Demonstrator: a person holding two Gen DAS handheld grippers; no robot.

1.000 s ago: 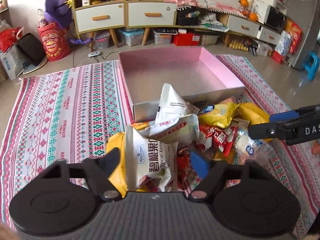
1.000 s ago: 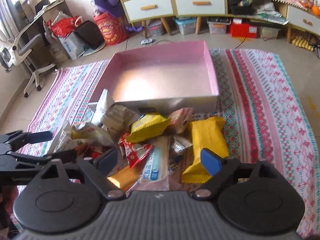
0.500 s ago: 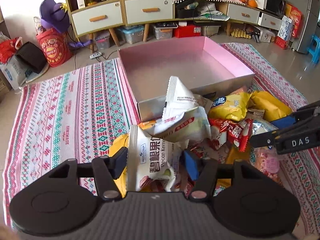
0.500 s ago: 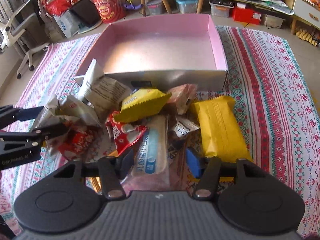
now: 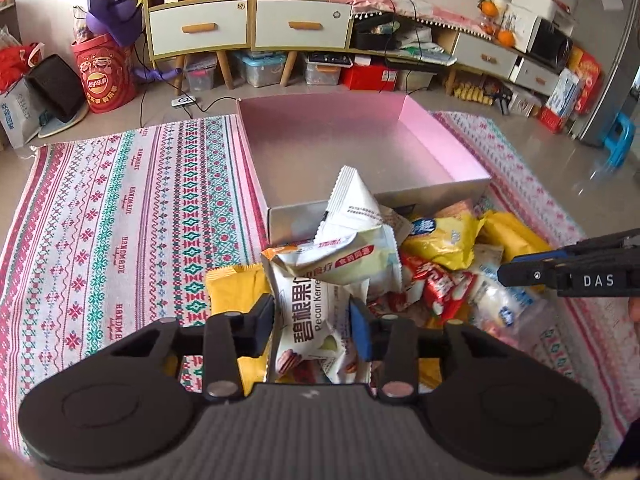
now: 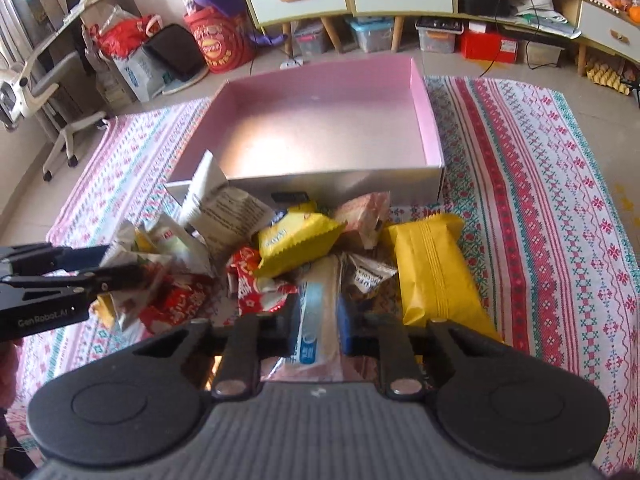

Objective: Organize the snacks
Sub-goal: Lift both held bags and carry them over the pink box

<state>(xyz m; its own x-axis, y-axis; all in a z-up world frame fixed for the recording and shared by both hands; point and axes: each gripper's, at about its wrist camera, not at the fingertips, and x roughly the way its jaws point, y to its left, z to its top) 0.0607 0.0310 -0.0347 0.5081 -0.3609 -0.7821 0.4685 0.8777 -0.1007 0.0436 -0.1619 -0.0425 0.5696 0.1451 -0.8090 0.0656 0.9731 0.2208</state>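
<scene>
The left tool (image 5: 313, 316) is closing its jaws on a white pecan-kernel packet (image 5: 310, 320) at the near edge of the heaped snack wrappers. The right tool (image 6: 318, 322) is clamped on a long clear packet with a blue label (image 6: 316, 320). A yellow pillow-shaped bag (image 6: 434, 272) lies just beside it. Beyond the heap on the patterned woven rug (image 5: 120, 216) sits the shallow pink cardboard box (image 6: 426, 120); crumpled wrappers lean against its near wall.
</scene>
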